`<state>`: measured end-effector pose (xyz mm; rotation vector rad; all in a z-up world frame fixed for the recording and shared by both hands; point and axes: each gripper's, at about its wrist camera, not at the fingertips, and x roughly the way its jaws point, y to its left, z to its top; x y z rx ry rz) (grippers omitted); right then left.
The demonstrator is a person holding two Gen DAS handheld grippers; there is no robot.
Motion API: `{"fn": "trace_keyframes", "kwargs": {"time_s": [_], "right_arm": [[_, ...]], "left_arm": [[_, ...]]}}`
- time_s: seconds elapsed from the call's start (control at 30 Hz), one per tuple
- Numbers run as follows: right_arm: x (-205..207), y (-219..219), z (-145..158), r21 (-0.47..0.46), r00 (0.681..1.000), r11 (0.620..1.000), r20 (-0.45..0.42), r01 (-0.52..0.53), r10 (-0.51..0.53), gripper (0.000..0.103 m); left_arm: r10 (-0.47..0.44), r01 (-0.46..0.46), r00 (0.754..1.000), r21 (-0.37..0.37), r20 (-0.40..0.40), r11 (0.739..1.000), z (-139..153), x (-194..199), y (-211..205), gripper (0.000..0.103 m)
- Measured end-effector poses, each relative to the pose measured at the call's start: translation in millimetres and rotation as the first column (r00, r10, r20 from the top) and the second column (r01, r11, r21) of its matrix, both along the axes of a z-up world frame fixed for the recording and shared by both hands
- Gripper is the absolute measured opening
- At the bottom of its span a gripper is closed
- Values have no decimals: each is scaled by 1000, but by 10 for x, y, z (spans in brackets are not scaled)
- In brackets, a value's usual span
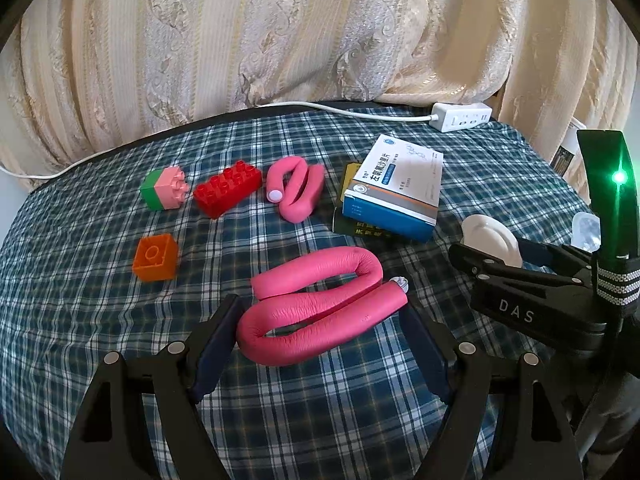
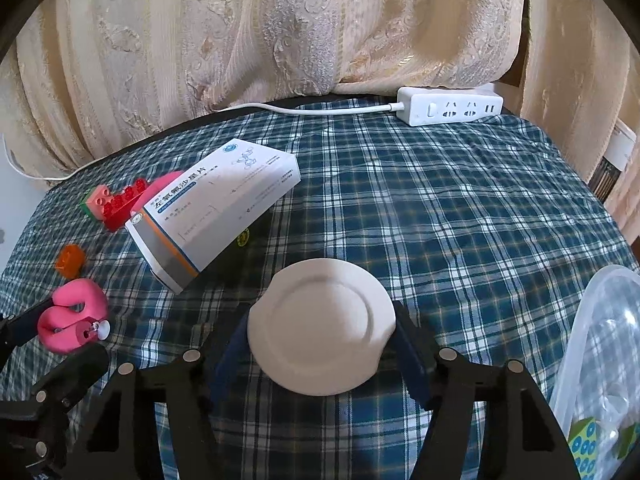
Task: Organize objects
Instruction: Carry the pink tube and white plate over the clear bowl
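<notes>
A bent pink foam roller [image 1: 316, 312] lies on the plaid cloth between the fingers of my left gripper [image 1: 320, 320], which closes on it; it also shows in the right wrist view [image 2: 72, 316]. My right gripper [image 2: 320, 340] is shut on a white round lid [image 2: 322, 326], also seen from the left wrist view [image 1: 490, 242]. A second pink roller [image 1: 294, 188], a red brick [image 1: 226, 186], a pink-green brick [image 1: 164, 188], an orange brick [image 1: 155, 258] and a white-blue medicine box [image 1: 396, 186] on a dark box lie farther back.
A clear plastic container [image 2: 600, 360] with patterned blocks stands at the right. A white power strip [image 2: 450, 106] with its cable lies at the table's far edge. Cream curtains hang behind. The plaid cloth [image 2: 440, 208] covers the round table.
</notes>
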<state>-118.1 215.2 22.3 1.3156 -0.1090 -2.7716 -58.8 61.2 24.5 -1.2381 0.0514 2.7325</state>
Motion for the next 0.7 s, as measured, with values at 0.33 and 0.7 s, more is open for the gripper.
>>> {"fn": "trace_keyframes", "kwargs": {"time_s": [0.33, 0.7], "right_arm": [[219, 56, 102, -13, 999, 1000, -33, 19, -20, 69], [607, 186, 348, -61, 993, 997, -106, 53, -59, 69]], "left_arm": [[-13, 13, 1000, 4, -10, 1000, 26, 35, 26, 80], [-40, 40, 999, 2, -29, 999, 61, 103, 106, 80]]}}
